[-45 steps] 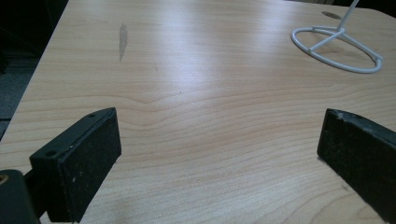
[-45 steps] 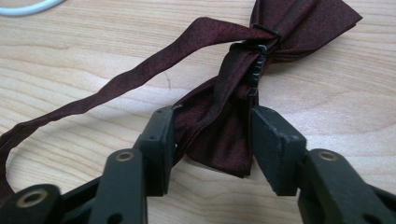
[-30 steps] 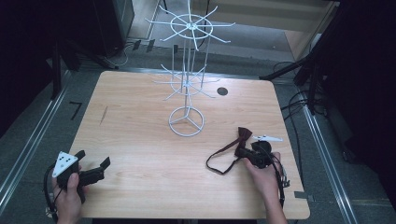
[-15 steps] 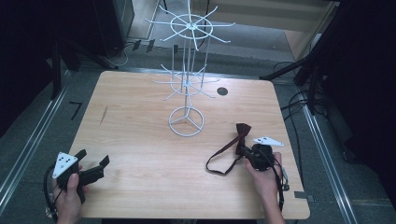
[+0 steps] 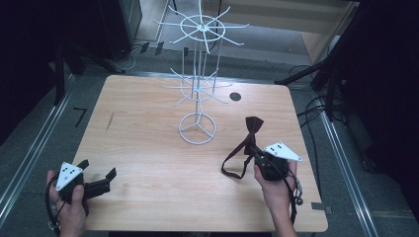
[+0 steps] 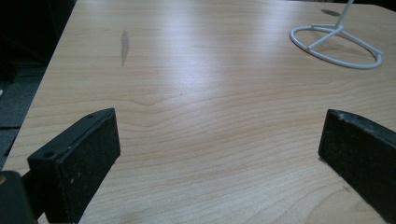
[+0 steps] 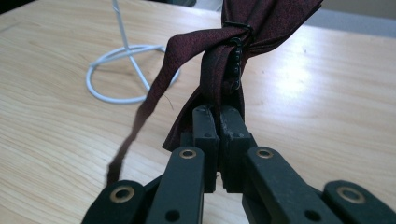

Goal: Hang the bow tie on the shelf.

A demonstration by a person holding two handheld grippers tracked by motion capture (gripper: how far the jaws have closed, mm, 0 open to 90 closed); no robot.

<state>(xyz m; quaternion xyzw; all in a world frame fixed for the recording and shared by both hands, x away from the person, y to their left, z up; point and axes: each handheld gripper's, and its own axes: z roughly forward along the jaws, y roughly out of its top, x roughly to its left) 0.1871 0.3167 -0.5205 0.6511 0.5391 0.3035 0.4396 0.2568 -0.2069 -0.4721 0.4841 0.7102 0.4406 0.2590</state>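
Grippers first, nearest me. L gripper (image 5: 96,178) sits at near-left table edge, jaws spread wide w/ nothing between them; its own view shows bare wood between the two pads. I read it as parked: kept low and clear so it doesn't foul the work on the other side.

R gripper (image 7: 218,116), near-right, has jaws pinched tight on the bow tie (image 5: 253,127). Its own view shows pads clamped on the strap just under the knot, by the small black clasp. Grip near the knot looks deliberate: it holds the bow up and forward, while the strap loop (image 5: 232,165) hangs free below, its low end at or near the table (image 5: 148,98).

Tie is at mid-right of table, raised off the wood in the R gripper, just right of the stand's base ring.

Farther off, centre: white wire rack (image 5: 197,89), ring base on the wood, radiating hook arms higher up. My judgement: tie is headed for one of those arms; free loop left open for hooking. Can't tell which arm.
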